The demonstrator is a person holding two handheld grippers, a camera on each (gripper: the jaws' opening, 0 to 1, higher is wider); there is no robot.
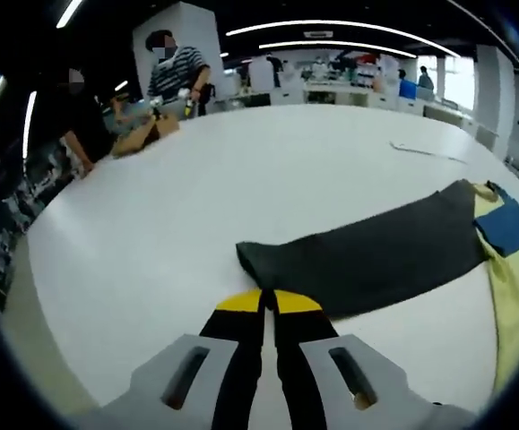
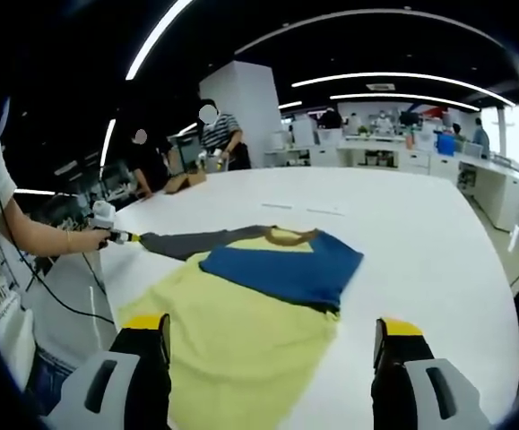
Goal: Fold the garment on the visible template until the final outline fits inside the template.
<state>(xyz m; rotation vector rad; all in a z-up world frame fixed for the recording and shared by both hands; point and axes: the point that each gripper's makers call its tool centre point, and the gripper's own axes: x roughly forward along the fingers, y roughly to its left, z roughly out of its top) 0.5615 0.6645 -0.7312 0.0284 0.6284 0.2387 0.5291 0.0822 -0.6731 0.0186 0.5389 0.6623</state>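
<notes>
A big white tabletop (image 2: 420, 242) carries the garment (image 2: 241, 313), a shirt lying flat with a pale yellow body nearest the right tool, a blue panel (image 2: 281, 264) across the upper part and a brown neckline beyond that. A dark grey sleeve (image 1: 367, 255) stretches out long and straight from the shirt toward the left side of the scene.

In the left gripper view, the left tool (image 1: 268, 300) has its yellow-tipped jaws pressed together, right at the near end of the grey sleeve; the tips touch the cloth's edge, and they look clenched on the sleeve end, though the actual pinch is hard to make out. The yellow and blue of the shirt show at the far right of that view. In the right gripper view the same tool appears at the left, held by a person's hand (image 2: 93, 237) at the sleeve's tip.

The right tool (image 2: 272, 340) stands released, jaws spread wide, with the yellow lower part of the shirt lying between and beyond them. It grips nothing.

Two people (image 2: 214, 134) stand at the far left edge of the tabletop near some brown material. More benches and people fill the bright far end of the room.
</notes>
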